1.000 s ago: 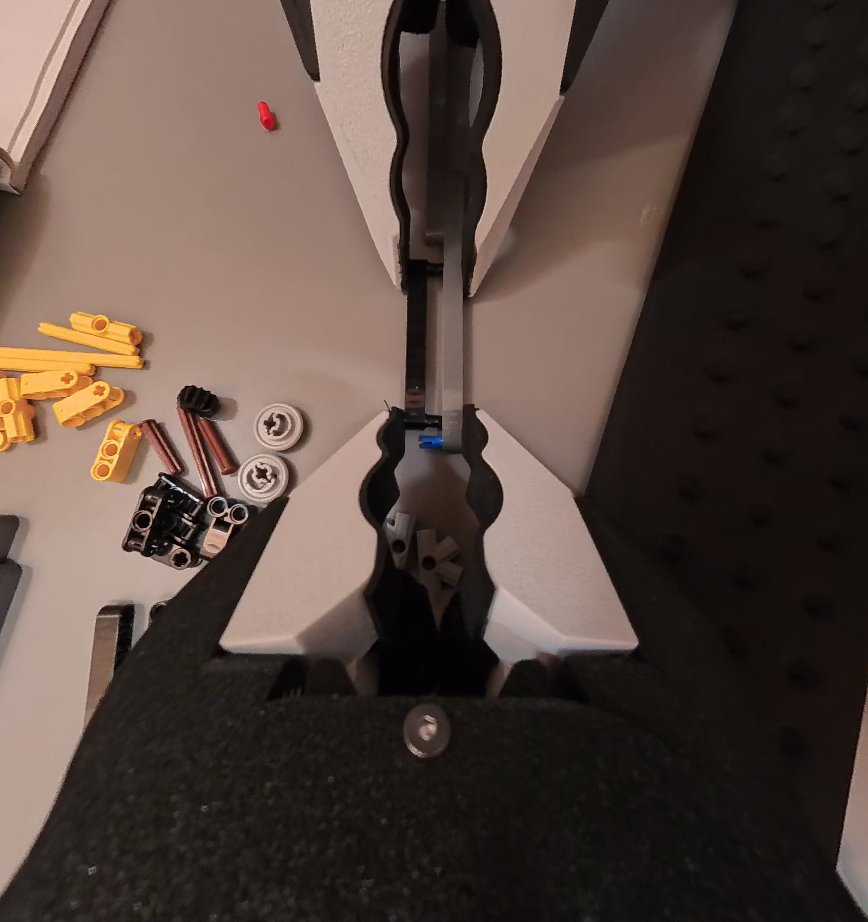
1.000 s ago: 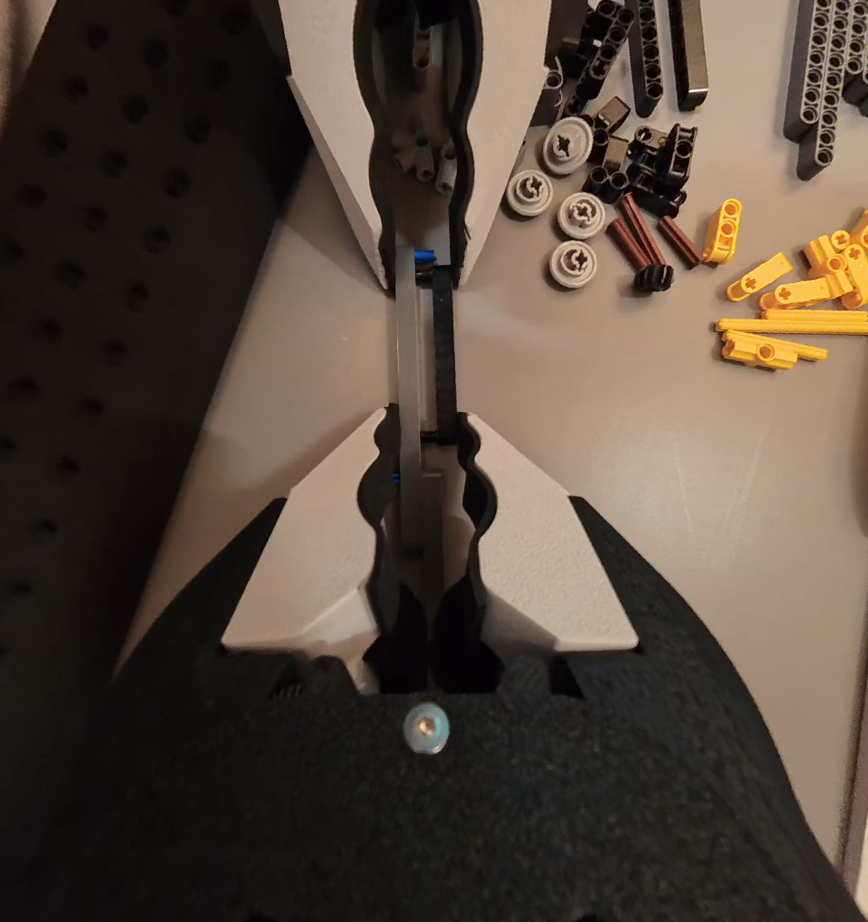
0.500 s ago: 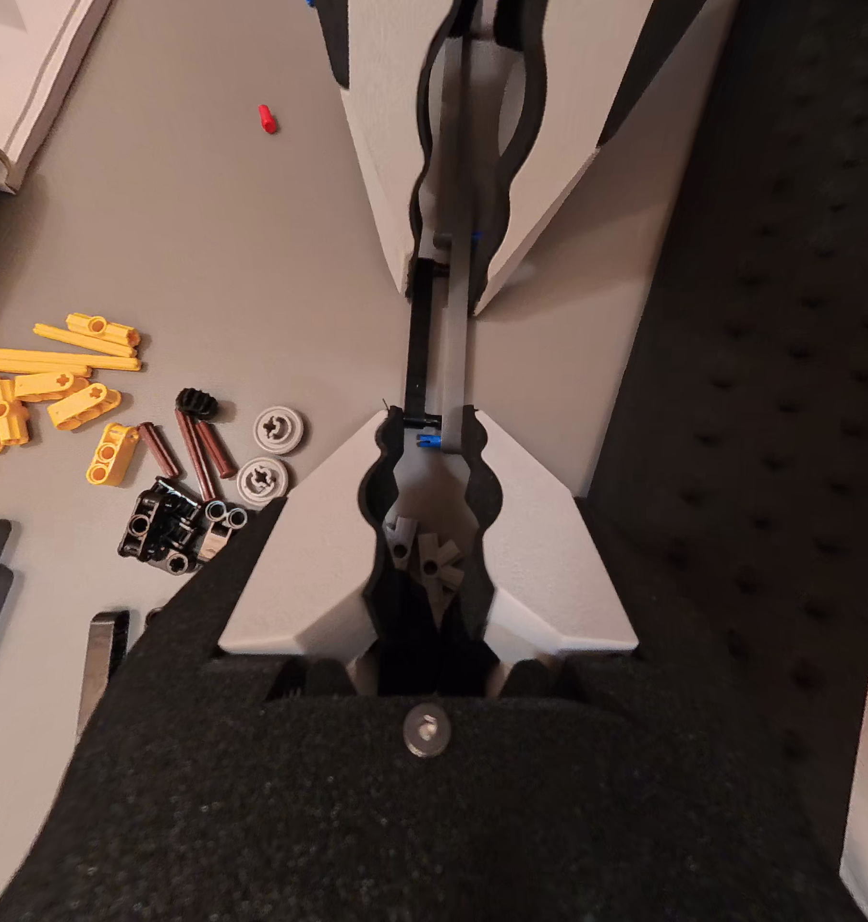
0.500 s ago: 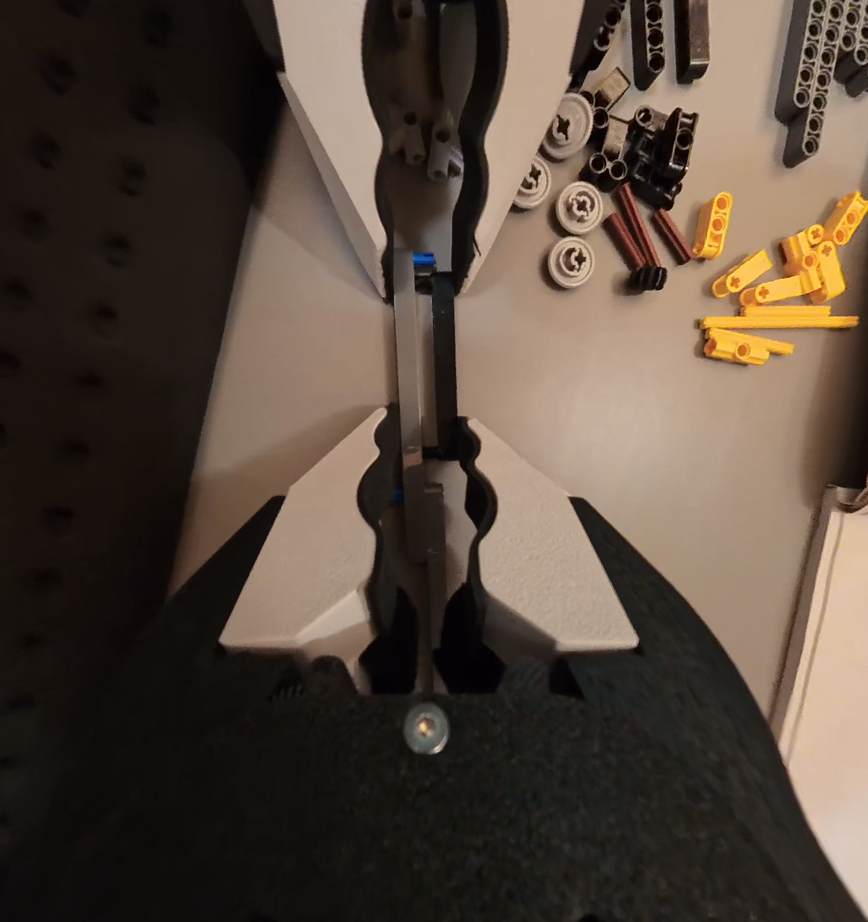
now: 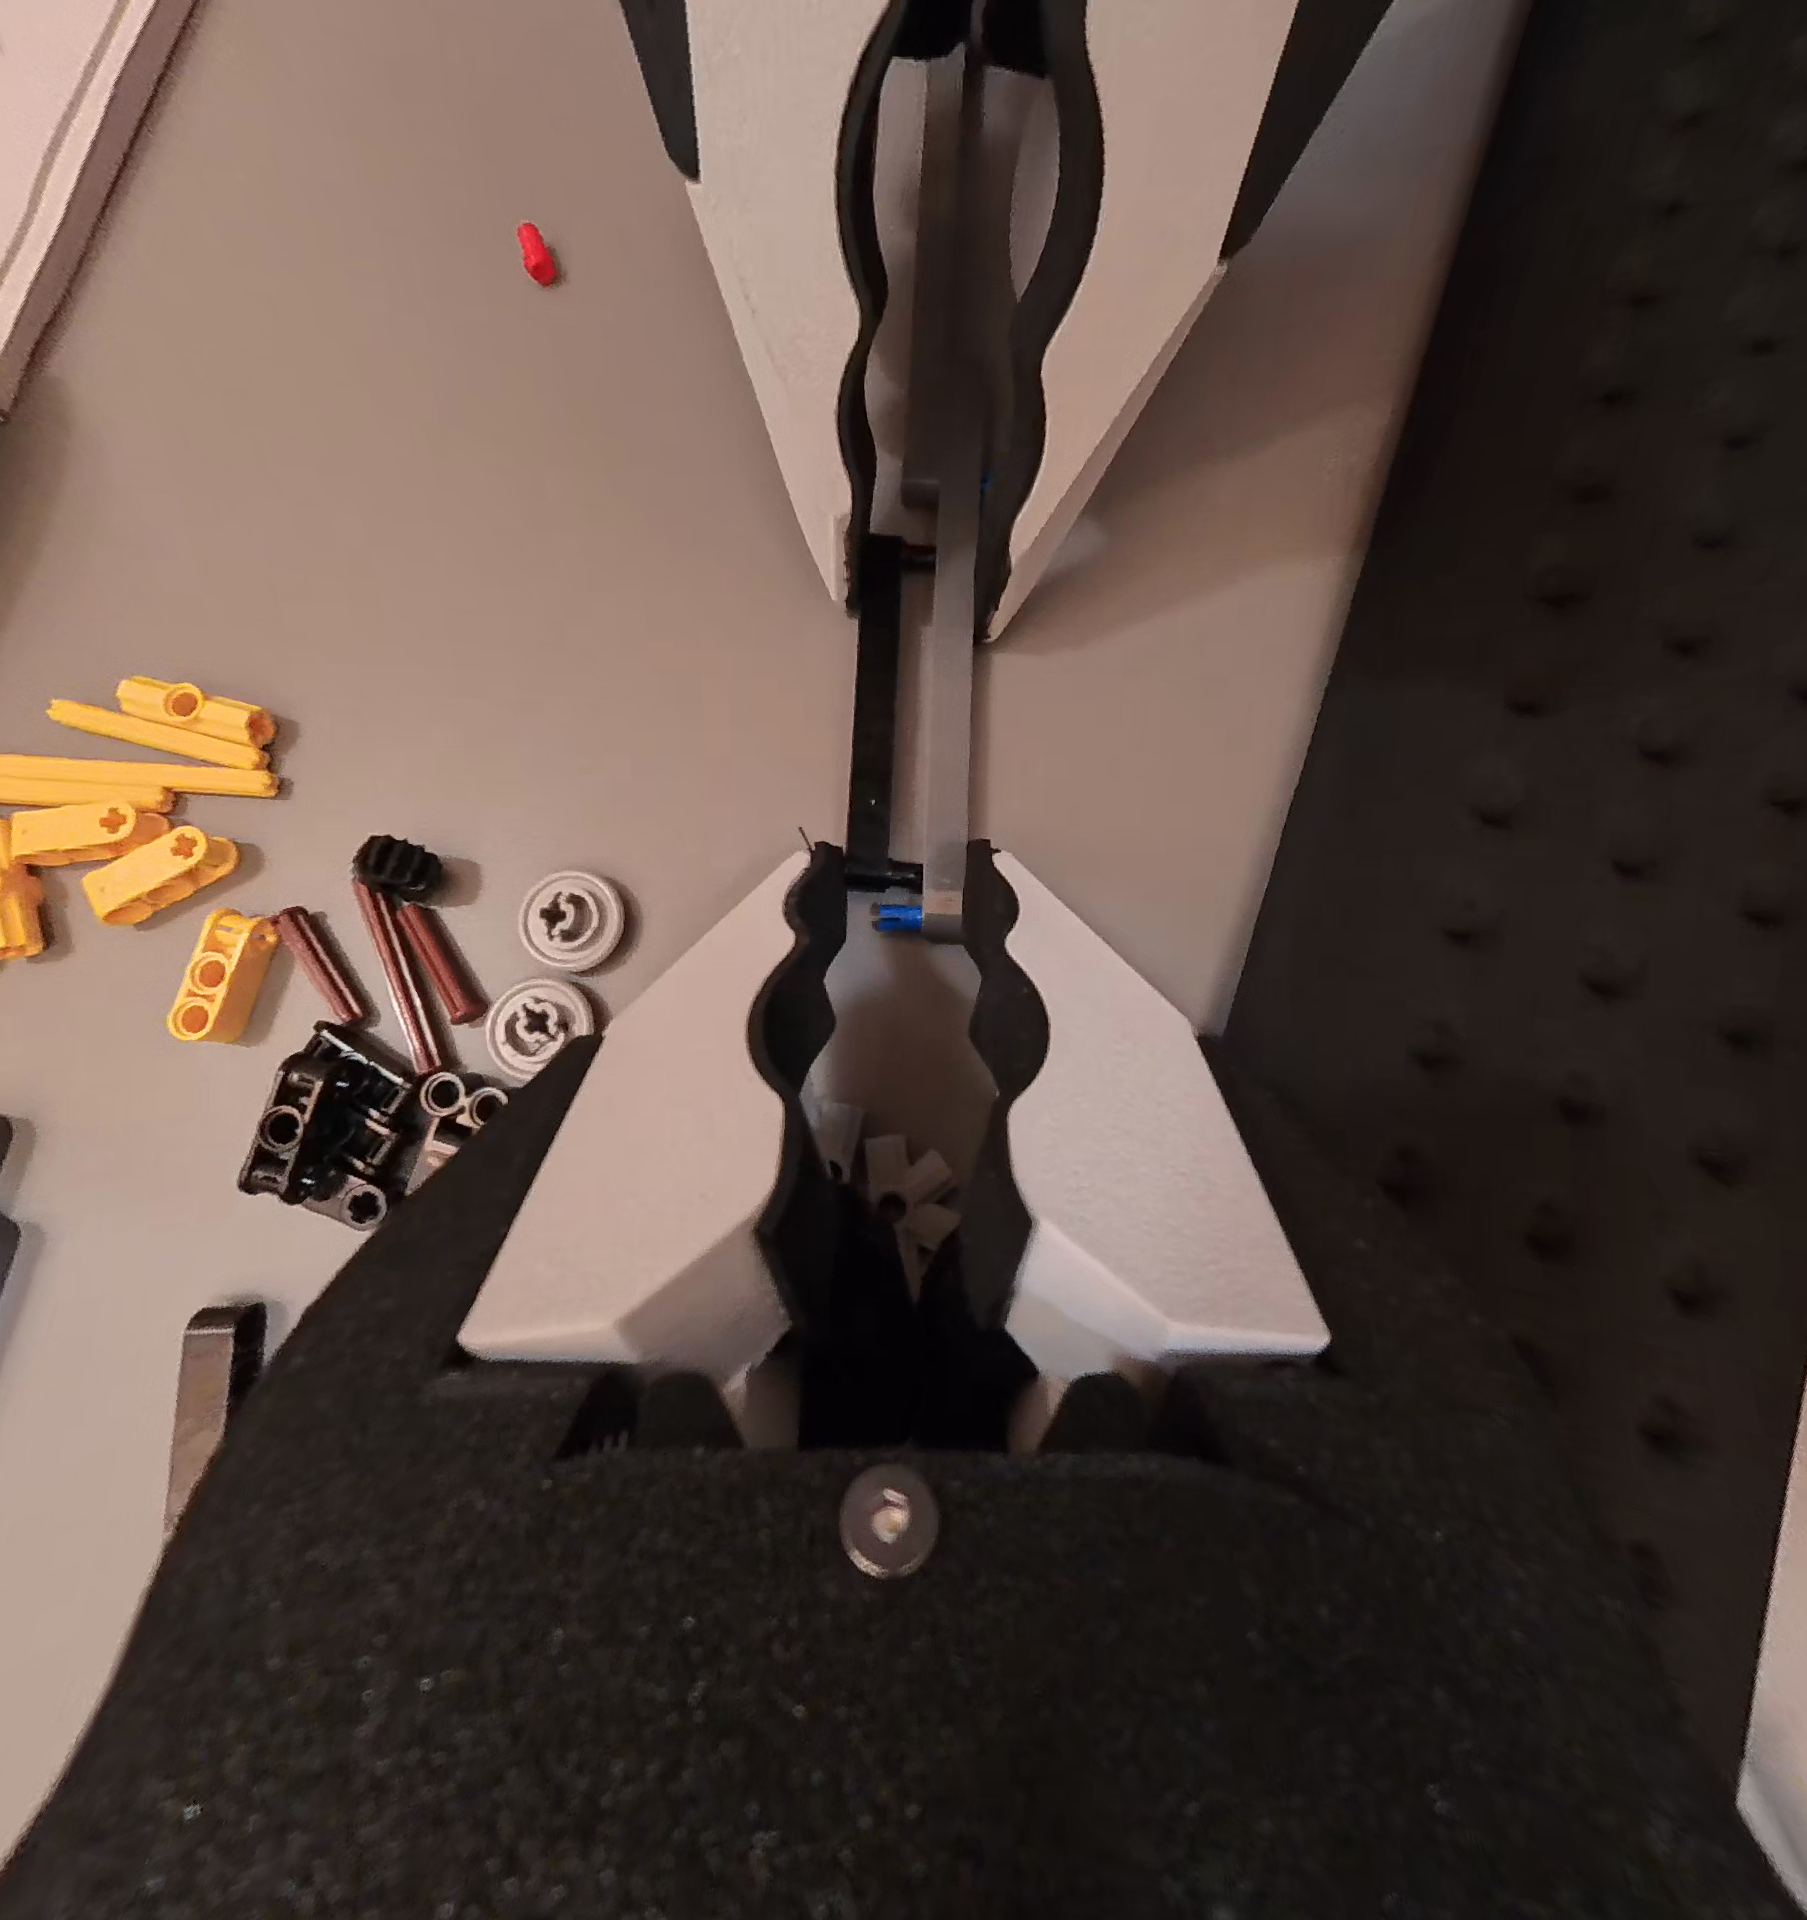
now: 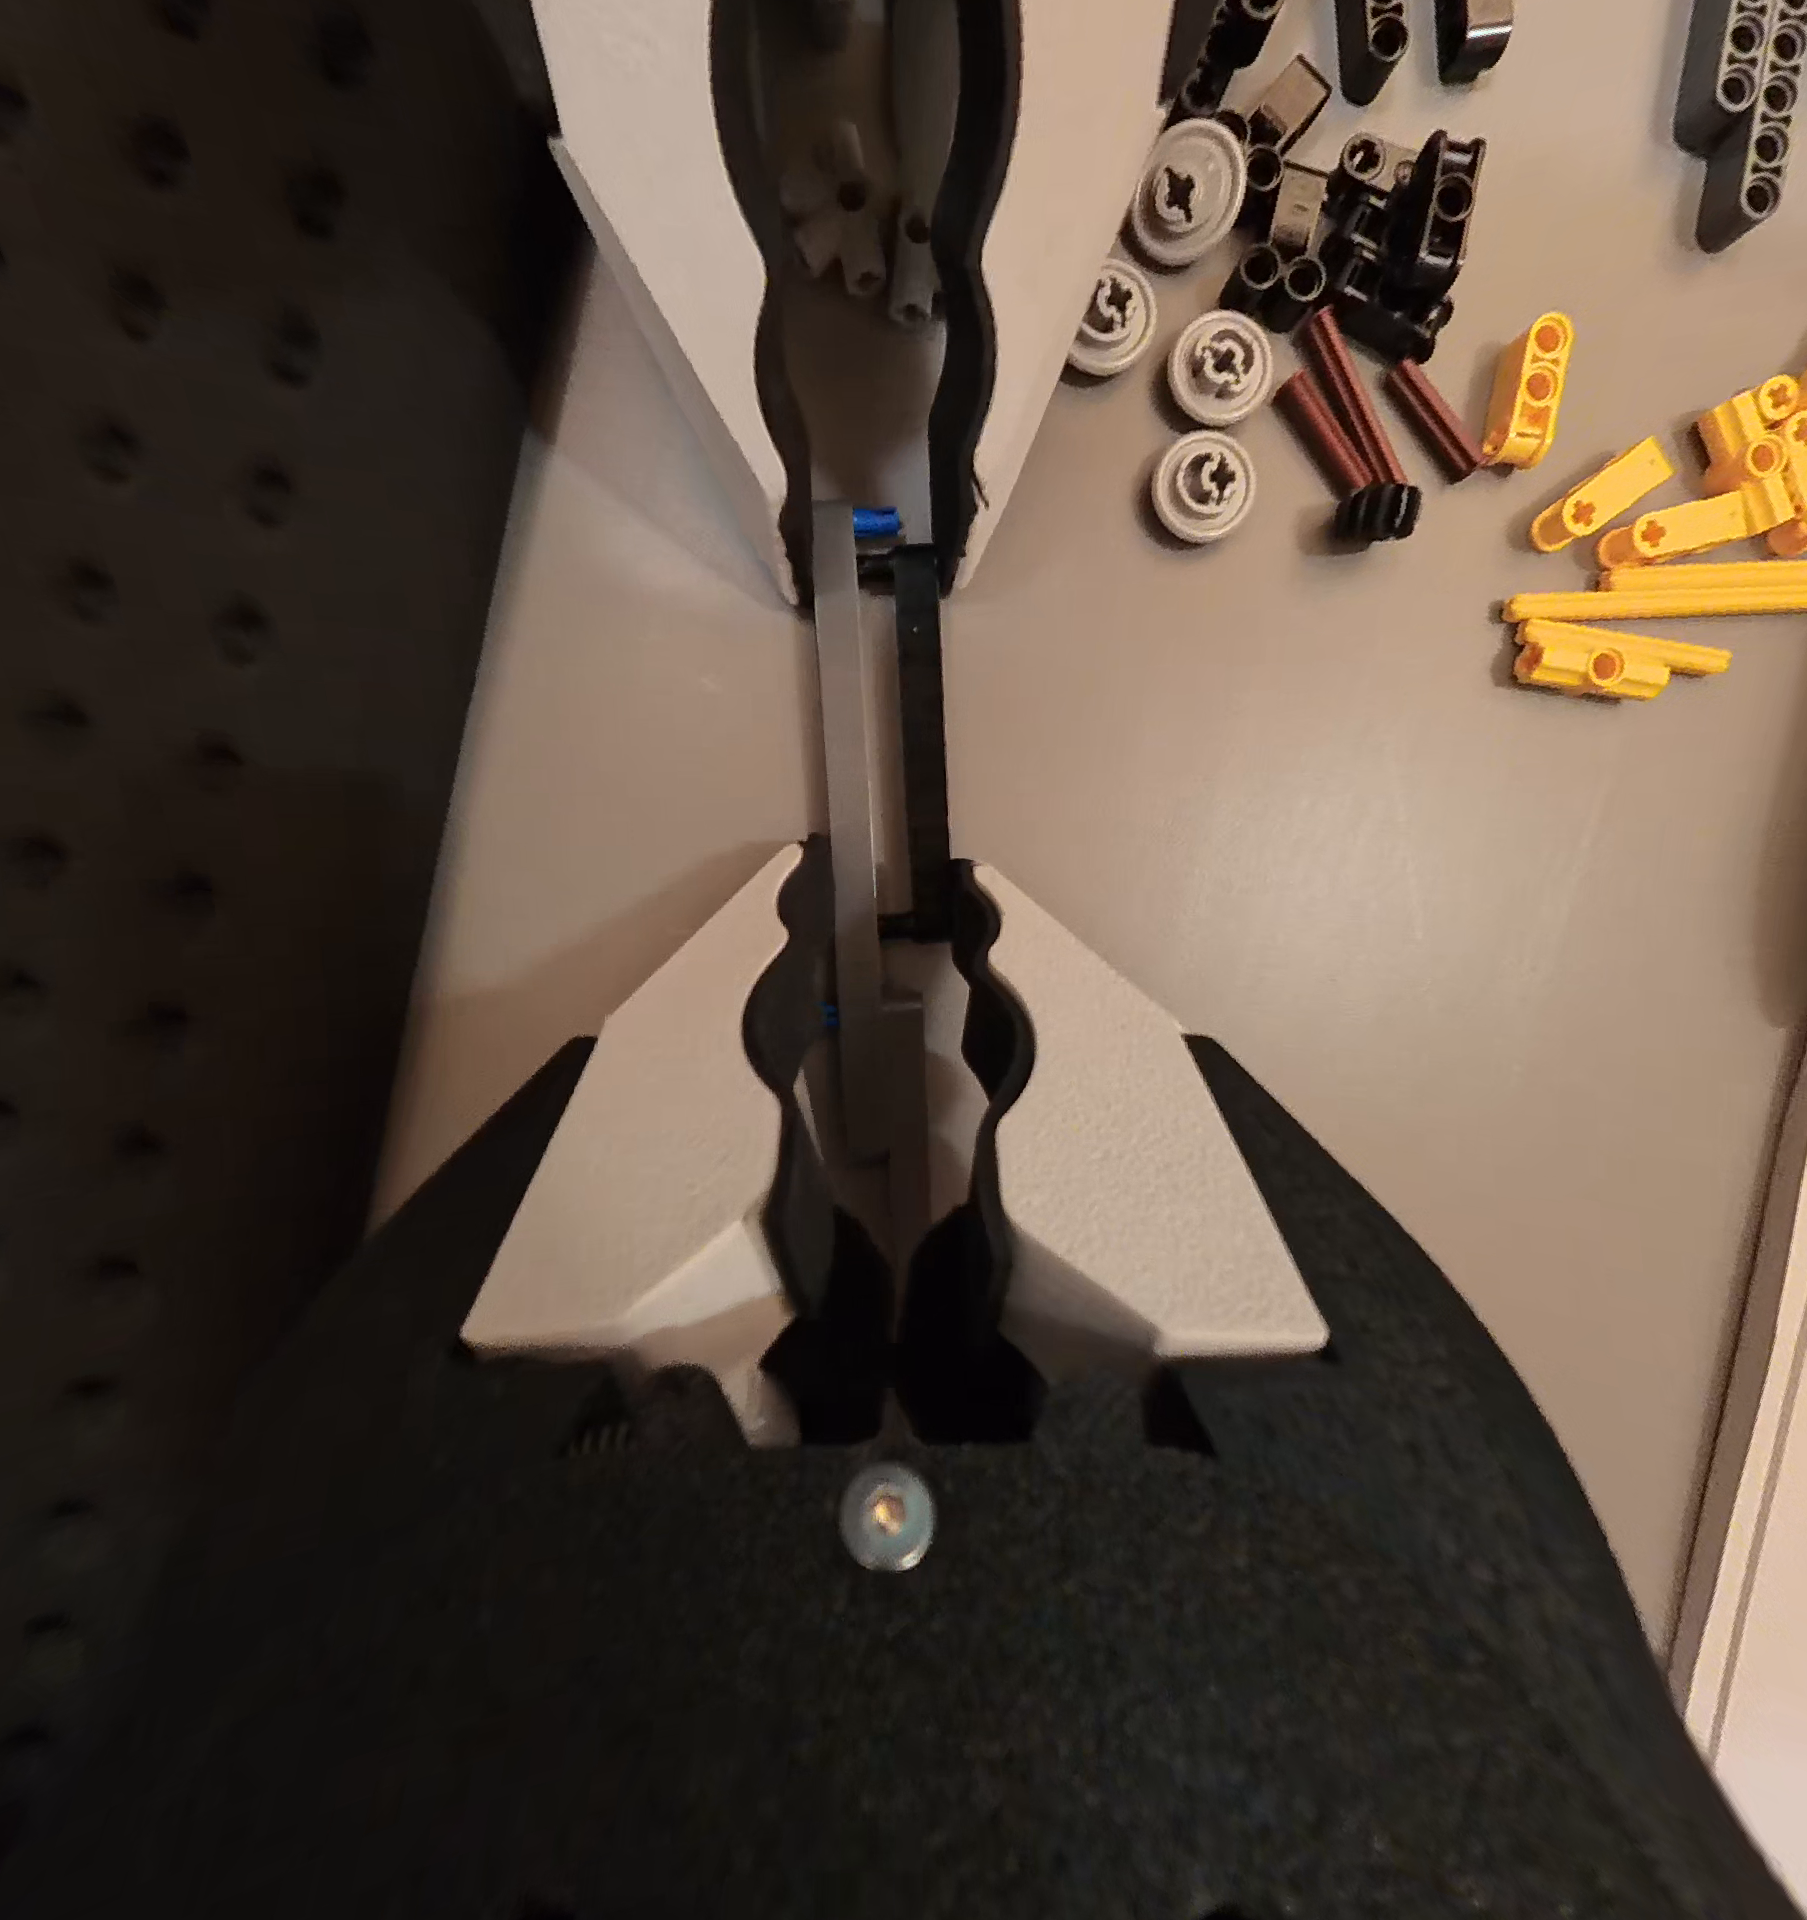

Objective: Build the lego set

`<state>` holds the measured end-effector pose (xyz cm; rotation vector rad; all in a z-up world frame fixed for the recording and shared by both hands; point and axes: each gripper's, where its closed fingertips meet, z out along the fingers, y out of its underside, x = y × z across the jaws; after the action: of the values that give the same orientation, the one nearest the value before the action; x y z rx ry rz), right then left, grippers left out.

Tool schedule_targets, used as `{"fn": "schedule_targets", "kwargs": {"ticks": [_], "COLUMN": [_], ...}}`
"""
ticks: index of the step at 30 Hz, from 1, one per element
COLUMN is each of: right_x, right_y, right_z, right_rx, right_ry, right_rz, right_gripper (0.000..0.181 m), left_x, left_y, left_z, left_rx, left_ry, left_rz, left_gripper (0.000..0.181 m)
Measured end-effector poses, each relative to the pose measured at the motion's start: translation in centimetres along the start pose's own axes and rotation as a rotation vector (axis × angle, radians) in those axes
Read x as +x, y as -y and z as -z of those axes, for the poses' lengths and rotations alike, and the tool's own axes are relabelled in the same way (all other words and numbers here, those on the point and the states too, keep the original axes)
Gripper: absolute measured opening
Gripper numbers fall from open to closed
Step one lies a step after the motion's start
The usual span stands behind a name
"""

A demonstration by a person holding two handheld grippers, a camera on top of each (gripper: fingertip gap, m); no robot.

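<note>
In the left wrist view, the left gripper is pinching the near end of a lego assembly, a grey beam and a black beam lying side by side, with a blue pin sticking out just inside the fingertips. The right gripper is facing it from the far side and clamping the other end of the same assembly above the grey bench. Loose yellow pieces, brown axles, grey round pieces and a small red pin are lying on the bench to the left. In the right wrist view, the right gripper is squeezing the near end of the grey beam and black beam, while the left gripper is gripping the far end, beside the blue pin. Grey round pieces, brown axles and yellow pieces are lying to the right, with dark beams at the far right.
</note>
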<state>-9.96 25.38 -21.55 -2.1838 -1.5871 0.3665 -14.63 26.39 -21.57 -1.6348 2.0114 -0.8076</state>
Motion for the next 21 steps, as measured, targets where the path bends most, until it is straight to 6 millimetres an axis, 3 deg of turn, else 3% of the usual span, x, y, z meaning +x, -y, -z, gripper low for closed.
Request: {"fn": "schedule_targets", "kwargs": {"ticks": [5, 12, 15, 16, 18, 21], "right_x": [-0.1, 1.1, 1.9, 1.8, 1.8, 1.9], "right_y": [0.0, 0.4, 0.7, 0.8, 0.4, 0.0], "right_z": [0.0, 0.4, 0.8, 0.9, 0.8, 0.6], "right_rx": [0.011, 0.036, 0.046, 0.042, 0.015, 0.01], "right_ry": [-0.006, -0.294, -0.364, -0.363, -0.348, -0.317], "right_rz": [0.026, 0.188, 0.155, 0.145, 0.108, 0.068], "right_gripper": [0.022, 0.022, 0.023, 0.027, 0.037, 0.026], "left_x": [0.0, -1.1, -1.8, -1.7, -1.5, -2.1], "left_y": [0.0, 0.4, 0.9, 1.4, 1.3, 0.4], "left_z": [0.0, 0.3, 0.8, 1.1, 1.3, 0.9], "left_rx": [-0.002, -0.004, 0.007, 0.035, 0.035, -0.003], "left_ry": [0.005, 0.189, 0.25, 0.245, 0.19, 0.193], "left_rz": [-0.003, -0.222, -0.273, -0.265, -0.234, -0.215], "left_gripper": [0.022, 0.021, 0.014, 0.0, 0.001, 0.002]}}
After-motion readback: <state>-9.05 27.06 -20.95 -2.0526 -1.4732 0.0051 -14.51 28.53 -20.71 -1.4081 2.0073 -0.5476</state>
